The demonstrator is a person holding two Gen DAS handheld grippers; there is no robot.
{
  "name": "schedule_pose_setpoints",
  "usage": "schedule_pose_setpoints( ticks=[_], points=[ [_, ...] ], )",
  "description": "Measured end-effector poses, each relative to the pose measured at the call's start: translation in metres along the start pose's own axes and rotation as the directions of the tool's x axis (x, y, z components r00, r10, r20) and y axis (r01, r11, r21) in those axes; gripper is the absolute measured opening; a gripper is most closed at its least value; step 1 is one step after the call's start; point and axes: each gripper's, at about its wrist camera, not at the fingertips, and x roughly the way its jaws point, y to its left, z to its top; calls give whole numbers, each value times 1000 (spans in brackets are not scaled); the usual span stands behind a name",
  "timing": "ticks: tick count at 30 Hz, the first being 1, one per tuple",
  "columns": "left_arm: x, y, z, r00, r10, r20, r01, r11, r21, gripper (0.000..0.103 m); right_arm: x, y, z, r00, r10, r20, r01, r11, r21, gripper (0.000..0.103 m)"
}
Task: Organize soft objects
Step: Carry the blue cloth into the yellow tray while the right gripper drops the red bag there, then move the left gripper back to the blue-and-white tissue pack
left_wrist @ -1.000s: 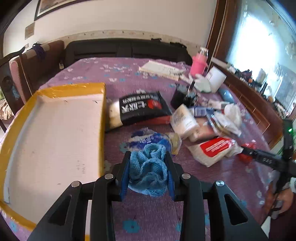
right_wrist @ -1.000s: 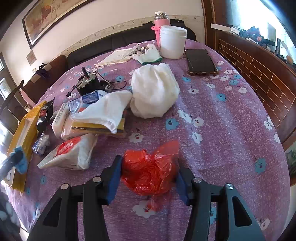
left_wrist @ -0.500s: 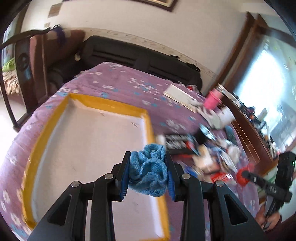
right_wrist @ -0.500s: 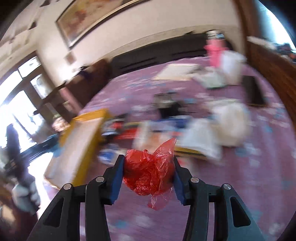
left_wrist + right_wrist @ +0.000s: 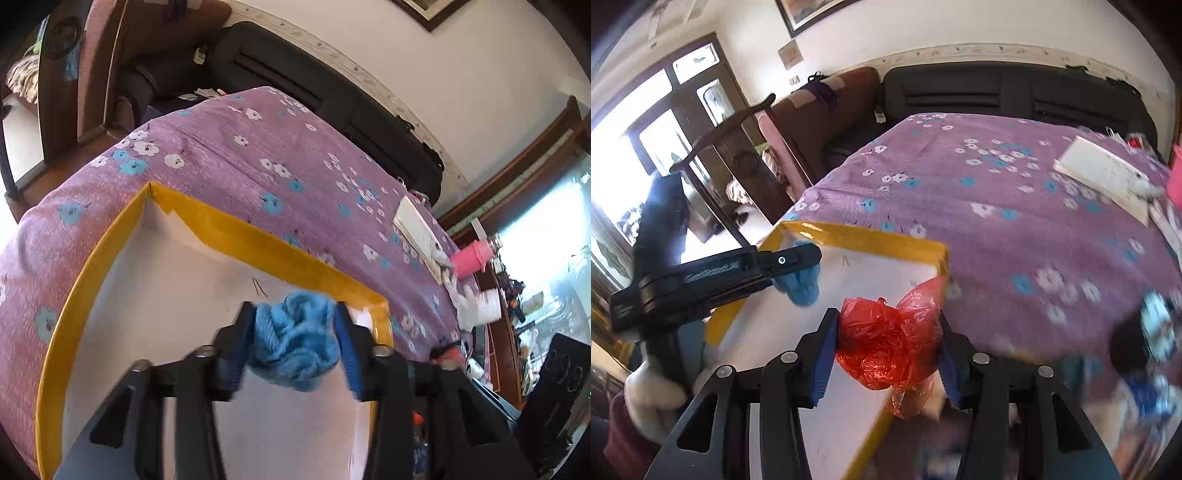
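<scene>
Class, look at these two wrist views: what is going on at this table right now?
A person holds a gripper in each hand over a yellow-rimmed tray on a purple flowered tablecloth. The left gripper carries a blue knitted cloth; its jaws have just been opening, the cloth between them. The right gripper carries a crumpled red plastic bag, its jaws also easing apart. Neither item lies in the tray yet.

A table (image 5: 1015,236) under a purple cloth with white and blue flowers carries a shallow yellow-rimmed tray (image 5: 871,240) at its seven o'clock side. A white booklet (image 5: 1104,177) lies toward two o'clock, with a pink bottle (image 5: 471,256) beside it.
</scene>
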Motion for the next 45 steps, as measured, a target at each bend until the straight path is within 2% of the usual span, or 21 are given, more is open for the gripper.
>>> schedule_pose_setpoints(
  ticks=[1, 3, 7, 9, 10, 15, 19, 22, 25, 27, 29, 33, 36, 38, 39, 40, 41, 43, 45],
  points=[
    [0, 4, 3, 1000, -5, 6, 5, 1000, -15, 61, 7, 1, 5, 1000, -12, -6, 12, 1000, -9, 63],
    [0, 8, 5, 1000, -16, 12, 17, 1000, -26, 65, 11, 2, 12, 999, -54, 7, 54, 998, -18, 76],
    [-14, 10, -3, 1000, -19, -1, 19, 999, -33, 66, -7, -6, 13, 996, -73, 49, 72, 997, 24, 78],
    [-25, 6, -14, 1000, -15, 10, 15, 1000, -16, 72, -29, -10, 5, 994, -80, 75, 78, 996, 33, 79],
    [-32, 3, -24, 1000, -1, 16, 1, 1000, -5, 76, -39, -11, 0, 992, -90, 88, 88, 996, 33, 80],
    [-34, -3, -60, 995, 91, -38, -87, 993, 79, 77, -91, -19, -41, 981, -143, 129, 138, 989, 51, 84],
    [-32, 3, -76, 978, 194, -76, -184, 975, 121, 77, -133, -28, -72, 970, -178, 164, 164, 982, 95, 84],
    [-37, 2, -80, 963, 258, -71, -246, 958, 148, 77, -169, -37, -94, 954, -215, 211, 192, 974, 124, 85],
    [-44, 4, -85, 963, 261, -63, -249, 956, 153, 77, -199, -48, -118, 944, -234, 234, 202, 967, 152, 88],
    [-52, 8, -87, 973, 230, -34, -223, 965, 135, 77, -218, -57, -134, 939, -244, 242, 204, 963, 178, 89],
    [-67, 8, -86, 984, 175, 26, -177, 978, 112, 77, -231, -68, -147, 934, -256, 248, 209, 957, 201, 89],
    [-106, -15, -95, 977, 153, 148, -175, 973, 151, 77, -258, -95, -173, 919, -297, 258, 229, 937, 262, 89],
    [-136, -53, -113, 951, 170, 257, -234, 941, 243, 80, -271, -116, -188, 913, -313, 263, 227, 923, 311, 89],
    [-155, -82, -130, 922, 168, 349, -280, 912, 299, 91, -275, -125, -194, 910, -323, 261, 230, 915, 331, 89],
    [-163, -94, -139, 904, 166, 393, -302, 900, 313, 101, -276, -130, -197, 909, -328, 259, 231, 911, 342, 89],
    [-172, -108, -150, 888, 152, 434, -312, 892, 326, 103, -276, -135, -198, 908, -331, 257, 232, 907, 351, 89],
    [-171, -116, -150, 890, 138, 435, -302, 892, 336, 103, -276, -139, -200, 907, -336, 255, 232, 903, 363, 89],
    [-166, -136, -160, 927, 97, 362, -237, 899, 368, 103, -275, -150, -203, 904, -349, 247, 239, 892, 384, 89],
    [-154, -146, -166, 954, 94, 286, -203, 903, 379, 103, -273, -161, -206, 902, -363, 232, 249, 879, 408, 89]
  ],
)
